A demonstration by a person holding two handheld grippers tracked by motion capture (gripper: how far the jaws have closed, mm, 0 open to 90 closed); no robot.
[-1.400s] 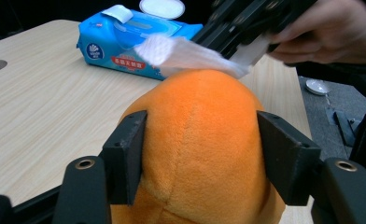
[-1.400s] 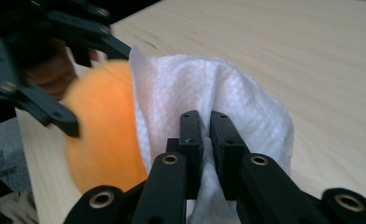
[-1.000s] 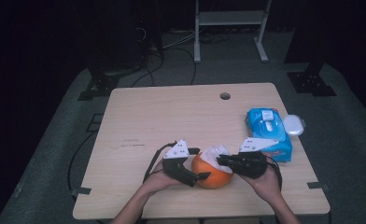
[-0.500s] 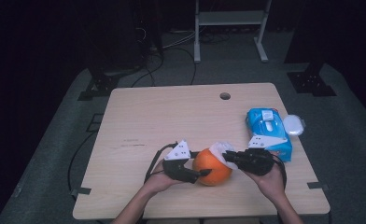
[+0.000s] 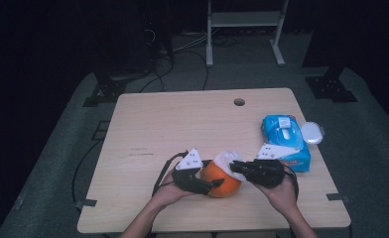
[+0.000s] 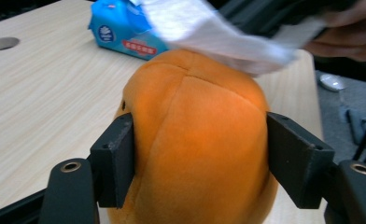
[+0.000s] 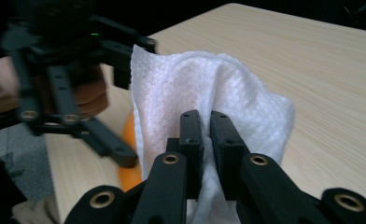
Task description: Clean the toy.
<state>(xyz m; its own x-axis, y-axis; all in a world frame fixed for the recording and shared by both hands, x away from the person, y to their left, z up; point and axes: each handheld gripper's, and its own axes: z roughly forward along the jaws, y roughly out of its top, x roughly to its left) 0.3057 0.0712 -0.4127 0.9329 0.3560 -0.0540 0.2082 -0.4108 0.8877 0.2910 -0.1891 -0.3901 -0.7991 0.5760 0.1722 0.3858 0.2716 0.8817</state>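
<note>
Tissue (pinched by right gripper) now drapes orange plush.

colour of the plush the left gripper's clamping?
Orange plush toy, clearest in the left gripper view.

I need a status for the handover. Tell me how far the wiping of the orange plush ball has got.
Done: a white wet wipe is out of the blue wipe pack and pinched in the right gripper.
In hand: the left gripper, whose jaws have just been closing and reopening slightly, clamps the round orange plush ball while the wipe lies on its top.
Left: how much is wiped cannot be told.
</note>
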